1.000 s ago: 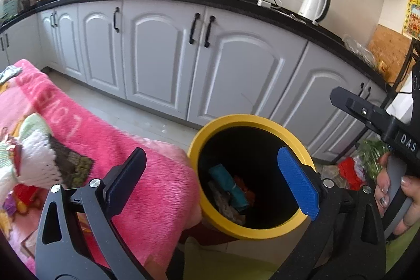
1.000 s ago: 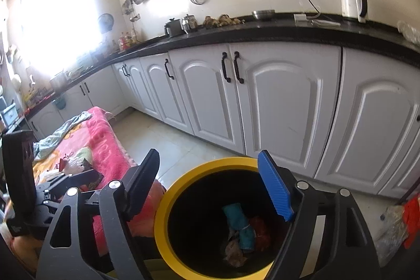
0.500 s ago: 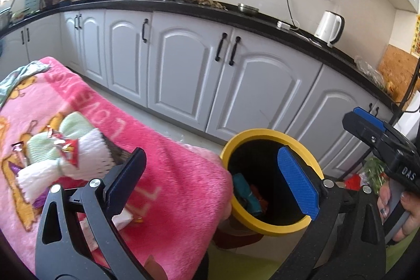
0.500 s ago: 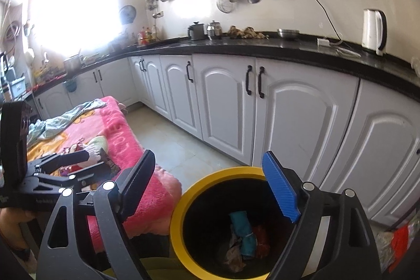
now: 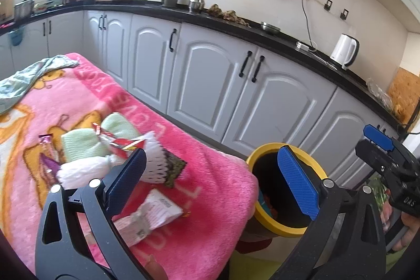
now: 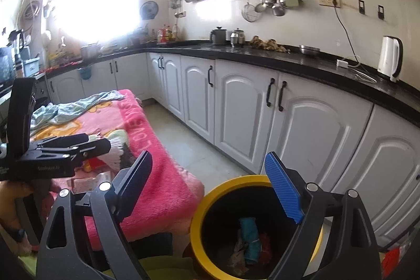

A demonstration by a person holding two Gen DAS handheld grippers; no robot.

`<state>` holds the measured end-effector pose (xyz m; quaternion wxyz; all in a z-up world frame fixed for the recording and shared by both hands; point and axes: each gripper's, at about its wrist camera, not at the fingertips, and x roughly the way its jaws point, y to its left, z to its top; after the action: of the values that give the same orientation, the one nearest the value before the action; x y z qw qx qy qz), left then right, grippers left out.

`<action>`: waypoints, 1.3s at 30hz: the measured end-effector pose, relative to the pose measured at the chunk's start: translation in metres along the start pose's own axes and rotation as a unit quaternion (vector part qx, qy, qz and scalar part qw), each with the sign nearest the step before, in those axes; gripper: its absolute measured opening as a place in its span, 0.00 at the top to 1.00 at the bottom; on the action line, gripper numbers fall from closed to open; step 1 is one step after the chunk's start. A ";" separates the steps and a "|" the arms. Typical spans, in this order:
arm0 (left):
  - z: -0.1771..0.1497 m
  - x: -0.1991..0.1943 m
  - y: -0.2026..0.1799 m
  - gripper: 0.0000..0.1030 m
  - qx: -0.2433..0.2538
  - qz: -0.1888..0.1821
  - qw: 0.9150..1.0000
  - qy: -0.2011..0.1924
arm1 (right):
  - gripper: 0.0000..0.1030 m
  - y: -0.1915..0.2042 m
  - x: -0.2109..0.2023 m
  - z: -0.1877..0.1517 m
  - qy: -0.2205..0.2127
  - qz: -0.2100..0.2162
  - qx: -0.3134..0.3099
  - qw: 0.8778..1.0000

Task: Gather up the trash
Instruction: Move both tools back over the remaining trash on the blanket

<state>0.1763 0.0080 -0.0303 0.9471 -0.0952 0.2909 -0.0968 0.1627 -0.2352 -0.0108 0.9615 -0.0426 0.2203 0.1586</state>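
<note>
yellow bin (image 6: 207, 204) stands on the floor beside the pink blanket (image 5: 204, 214), wrappers inside it. left gripper (image 5: 212, 180) jaws wide, nothing between them, over a white wrapper (image 5: 149, 214) on the blanket. right gripper (image 6: 210, 188) jaws have just been opening, now wide, empty, above the bin.

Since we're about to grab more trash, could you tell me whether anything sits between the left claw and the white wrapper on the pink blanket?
Nothing visible does: the open left claw hangs above the white wrapper, clear blanket around it.
</note>
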 end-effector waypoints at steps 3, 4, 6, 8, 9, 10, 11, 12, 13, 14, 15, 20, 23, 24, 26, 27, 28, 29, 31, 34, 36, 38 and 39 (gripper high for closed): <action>-0.001 -0.007 0.008 0.11 -0.007 0.006 1.000 -0.005 | 0.17 0.009 0.001 0.001 0.000 0.008 -0.008 1.000; -0.001 -0.009 0.012 0.11 -0.010 0.007 1.000 -0.006 | 0.17 0.013 0.001 0.002 0.000 0.011 -0.012 1.000; -0.001 -0.014 0.019 0.11 -0.017 0.011 1.000 -0.011 | 0.16 0.020 0.002 0.002 0.001 0.015 -0.020 1.000; -0.001 -0.018 0.023 0.11 -0.019 0.014 1.000 -0.014 | 0.16 0.028 0.002 0.002 0.002 0.020 -0.028 0.999; -0.001 -0.021 0.026 0.11 -0.022 0.016 1.000 -0.017 | 0.16 0.032 0.002 0.002 0.002 0.021 -0.032 0.999; -0.002 -0.023 0.029 0.11 -0.023 0.017 0.999 -0.018 | 0.16 0.035 0.002 0.001 0.001 0.023 -0.036 0.999; -0.001 -0.024 0.031 0.11 -0.024 0.019 0.999 -0.019 | 0.15 0.040 0.003 0.001 0.001 0.025 -0.040 0.999; -0.001 -0.027 0.035 0.11 -0.026 0.022 0.999 -0.022 | 0.15 0.043 0.003 0.000 0.002 0.026 -0.043 0.999; -0.002 -0.028 0.037 0.11 -0.028 0.025 0.999 -0.023 | 0.15 0.048 0.003 0.000 0.002 0.029 -0.047 0.998; -0.001 -0.029 0.039 0.11 -0.030 0.026 0.999 -0.024 | 0.15 0.050 0.003 0.000 0.002 0.031 -0.050 0.998; -0.001 -0.031 0.043 0.11 -0.033 0.029 0.999 -0.026 | 0.14 0.056 0.004 -0.001 0.002 0.035 -0.054 0.998; -0.002 -0.039 0.057 0.11 -0.045 0.039 0.998 -0.031 | 0.13 0.074 0.006 -0.001 0.005 0.049 -0.072 0.996; -0.002 -0.043 0.068 0.11 -0.052 0.050 0.997 -0.035 | 0.13 0.084 0.009 -0.001 0.007 0.059 -0.081 0.995; -0.002 -0.044 0.070 0.11 -0.054 0.052 0.997 -0.036 | 0.13 0.086 0.011 0.000 0.008 0.062 -0.083 0.995; -0.002 -0.045 0.076 0.11 -0.060 0.056 0.996 -0.037 | 0.13 0.093 0.013 0.001 0.009 0.069 -0.088 0.994; -0.003 -0.046 0.081 0.11 -0.064 0.060 0.995 -0.038 | 0.13 0.096 0.014 0.002 0.009 0.072 -0.091 0.993; -0.003 -0.047 0.084 0.11 -0.066 0.062 0.995 -0.039 | 0.13 0.100 0.016 0.003 0.010 0.075 -0.094 0.993; -0.003 -0.048 0.088 0.11 -0.069 0.066 0.995 -0.040 | 0.13 0.102 0.018 0.004 0.010 0.077 -0.096 0.992; -0.004 -0.049 0.098 0.11 -0.079 0.072 0.993 -0.040 | 0.13 0.109 0.022 0.006 0.014 0.084 -0.100 0.991; -0.005 -0.051 0.112 0.11 -0.092 0.081 0.992 -0.041 | 0.13 0.121 0.029 0.007 0.016 0.091 -0.106 0.990; -0.006 -0.053 0.122 0.11 -0.102 0.088 0.990 -0.041 | 0.13 0.128 0.034 0.009 0.018 0.096 -0.110 0.989; -0.008 -0.055 0.131 0.11 -0.111 0.094 0.988 -0.042 | 0.13 0.134 0.040 0.010 0.021 0.102 -0.112 0.988; -0.008 -0.055 0.136 0.11 -0.116 0.099 0.987 -0.042 | 0.13 0.138 0.044 0.012 0.022 0.105 -0.113 0.988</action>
<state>0.1439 0.1516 -0.0400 0.9459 -0.1791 0.2683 0.0356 0.1601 -0.0905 -0.0212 0.9234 -0.1306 0.2256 0.2818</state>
